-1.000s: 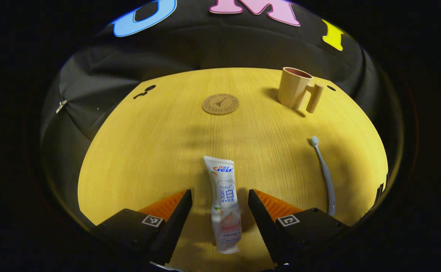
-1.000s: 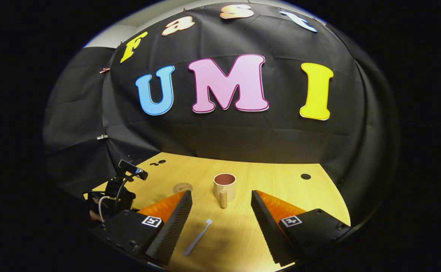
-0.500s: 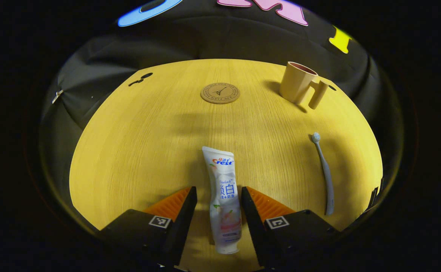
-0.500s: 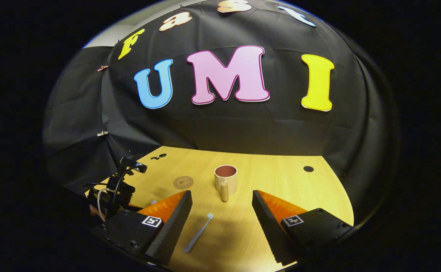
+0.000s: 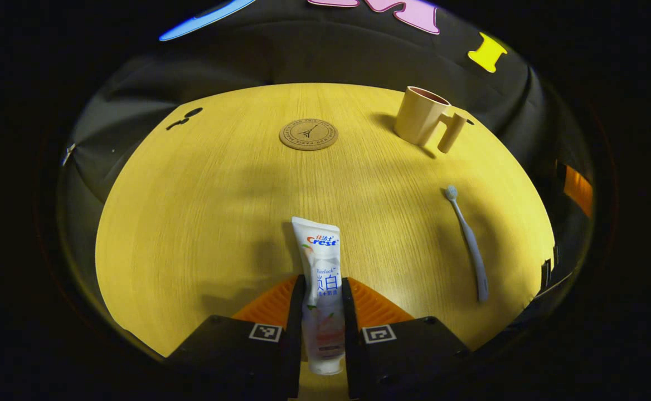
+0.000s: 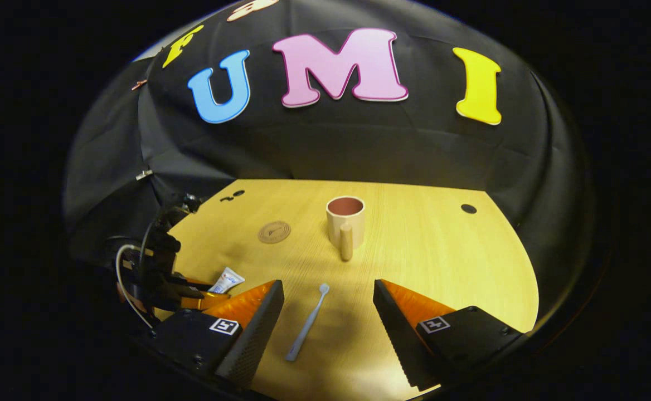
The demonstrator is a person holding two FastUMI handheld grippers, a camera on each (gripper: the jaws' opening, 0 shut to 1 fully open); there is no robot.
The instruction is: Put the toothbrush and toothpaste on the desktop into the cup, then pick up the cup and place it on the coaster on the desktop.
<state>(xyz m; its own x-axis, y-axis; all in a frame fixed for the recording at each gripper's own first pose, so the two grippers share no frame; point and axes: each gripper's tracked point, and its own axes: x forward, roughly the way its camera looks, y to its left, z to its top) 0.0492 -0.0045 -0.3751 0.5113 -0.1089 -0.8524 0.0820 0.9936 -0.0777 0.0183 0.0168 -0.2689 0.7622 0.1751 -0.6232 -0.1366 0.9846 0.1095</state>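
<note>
- Left gripper view: I see my left gripper (image 5: 323,289) closed on the toothpaste (image 5: 320,278), a finger pressing on each side of the tube's lower half, while the tube lies flat on the desktop (image 5: 203,211).
- The crimped end of the tube sticks out ahead of the fingers toward the coaster (image 5: 308,134); the cap end shows between the finger bases.
- Taking the coaster as my landmark, the cup (image 5: 419,115) stands upright to its right, well apart, handle turned toward me.
- The toothbrush (image 5: 467,240) lies nearer me than the cup and far to the coaster's right, bristle head pointing toward the cup.
- Right gripper view: my right gripper (image 6: 328,312) is spread wide above the desktop (image 6: 442,250), touching nothing, with the toothbrush (image 6: 307,323) lying between its fingers, closer to the left one.
- The cup (image 6: 345,223) stands beyond them, just right of the coaster (image 6: 274,231).
- At the left edge the other gripper (image 6: 164,278) is a dark tangle; I cannot make out its fingers there, and most of the toothpaste (image 6: 228,279) is hidden behind it.
</note>
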